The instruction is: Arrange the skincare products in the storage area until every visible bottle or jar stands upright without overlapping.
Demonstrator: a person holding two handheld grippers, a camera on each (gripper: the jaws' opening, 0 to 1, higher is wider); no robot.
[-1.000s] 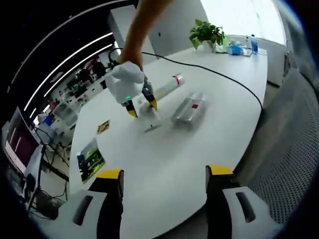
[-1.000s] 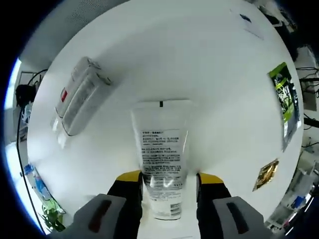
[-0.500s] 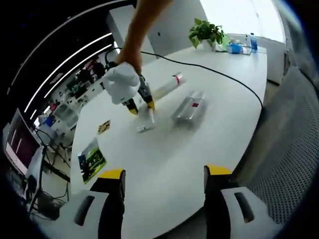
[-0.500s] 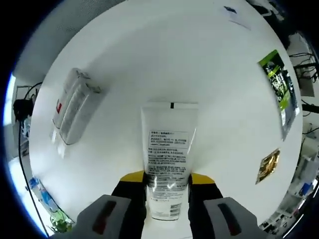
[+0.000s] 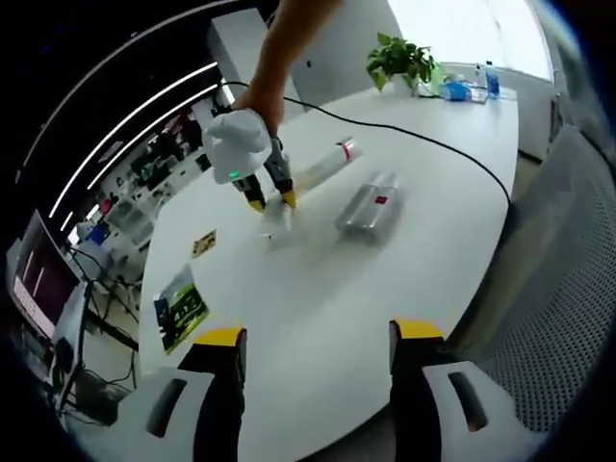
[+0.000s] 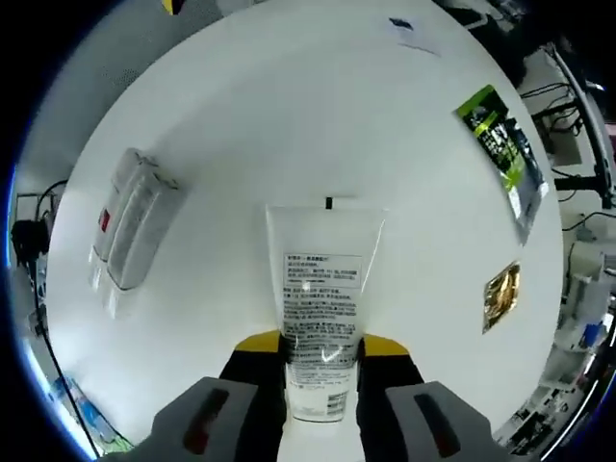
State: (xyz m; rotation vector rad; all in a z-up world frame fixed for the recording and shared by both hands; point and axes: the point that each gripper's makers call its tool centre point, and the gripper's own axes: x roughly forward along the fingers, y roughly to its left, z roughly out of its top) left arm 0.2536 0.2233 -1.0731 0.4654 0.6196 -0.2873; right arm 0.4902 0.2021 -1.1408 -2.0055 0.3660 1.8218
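Observation:
A white squeeze tube with printed text is clamped between the jaws of my right gripper, its flat crimped end pointing away over the white table. In the left gripper view, the right gripper hangs from a person's hand with the blurred tube just under its yellow tips. Behind it lies a long white tube with a red band. A clear wrapped pack with a red label lies on its side. My left gripper is open and empty, near the table's front edge.
A green sachet and a gold sachet lie flat near the table's edge. A black cable crosses the far side, with a potted plant beyond it. A small card lies further off.
My right gripper's jaws closed onto the white tube and raised it off the table. The left gripper stayed open and nearly still.

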